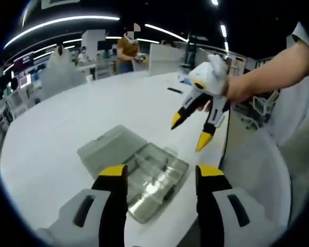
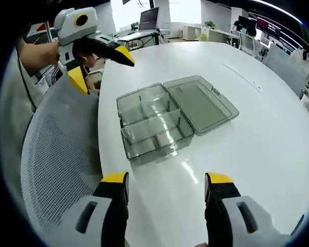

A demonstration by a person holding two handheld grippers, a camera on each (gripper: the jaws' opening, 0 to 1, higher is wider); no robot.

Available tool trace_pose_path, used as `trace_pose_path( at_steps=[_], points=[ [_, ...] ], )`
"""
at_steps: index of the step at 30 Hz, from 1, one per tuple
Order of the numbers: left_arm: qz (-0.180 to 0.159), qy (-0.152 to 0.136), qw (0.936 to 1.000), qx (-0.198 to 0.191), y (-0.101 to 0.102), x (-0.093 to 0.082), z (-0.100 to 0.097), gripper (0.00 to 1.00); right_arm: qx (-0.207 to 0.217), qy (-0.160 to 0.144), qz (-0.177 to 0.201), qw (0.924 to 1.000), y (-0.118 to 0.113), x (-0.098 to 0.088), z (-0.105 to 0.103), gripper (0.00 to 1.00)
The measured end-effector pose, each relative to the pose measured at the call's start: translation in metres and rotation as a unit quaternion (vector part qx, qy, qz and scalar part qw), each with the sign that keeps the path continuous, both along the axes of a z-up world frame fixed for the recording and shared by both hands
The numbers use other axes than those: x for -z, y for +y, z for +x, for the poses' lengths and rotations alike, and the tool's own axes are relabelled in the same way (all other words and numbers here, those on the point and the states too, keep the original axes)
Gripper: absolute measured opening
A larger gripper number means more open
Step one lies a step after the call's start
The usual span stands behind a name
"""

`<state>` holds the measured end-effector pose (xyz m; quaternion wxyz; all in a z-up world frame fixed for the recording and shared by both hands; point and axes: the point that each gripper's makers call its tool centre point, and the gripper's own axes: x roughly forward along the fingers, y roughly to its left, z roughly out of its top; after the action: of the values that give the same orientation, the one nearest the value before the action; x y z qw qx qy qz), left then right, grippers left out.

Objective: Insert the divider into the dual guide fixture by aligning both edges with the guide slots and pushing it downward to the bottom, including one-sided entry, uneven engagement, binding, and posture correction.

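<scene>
In the right gripper view, the left gripper (image 2: 100,64), white-bodied with black jaws tipped in yellow, is held in a hand at the upper left over a grey mesh chair back (image 2: 56,154), its jaws spread wide and empty. To its right, a clear grey-tinted plastic compartment box (image 2: 152,123) lies open on the round white table (image 2: 237,154), its flat hinged lid (image 2: 201,103) folded out to the right. The box's tray is split into compartments by thin transparent partitions; whether any of them is the loose divider cannot be told. At the bottom of this view, the right gripper (image 2: 167,185) stands open with nothing between its yellow-tipped jaws, short of the box.
</scene>
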<state>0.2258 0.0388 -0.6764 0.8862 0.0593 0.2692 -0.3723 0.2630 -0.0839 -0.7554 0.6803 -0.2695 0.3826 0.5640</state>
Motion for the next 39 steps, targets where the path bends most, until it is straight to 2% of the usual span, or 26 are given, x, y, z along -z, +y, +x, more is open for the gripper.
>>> trace_pose_path(
  at_steps=[10, 25, 39],
  points=[
    [0.001, -0.002, 1.0, 0.003, 0.0, 0.0, 0.001, 0.52, -0.007, -0.002, -0.014, 0.9999, -0.002, 0.006, 0.007, 0.56],
    [0.004, 0.002, 1.0, 0.006, 0.002, 0.001, 0.001, 0.52, -0.049, -0.01, -0.049, 0.9975, 0.0, 0.021, 0.01, 0.52],
    [0.004, 0.003, 1.0, 0.005, 0.005, 0.0, 0.003, 0.53, -0.087, -0.02, -0.064, 0.9939, 0.007, 0.03, 0.017, 0.45]
  ],
)
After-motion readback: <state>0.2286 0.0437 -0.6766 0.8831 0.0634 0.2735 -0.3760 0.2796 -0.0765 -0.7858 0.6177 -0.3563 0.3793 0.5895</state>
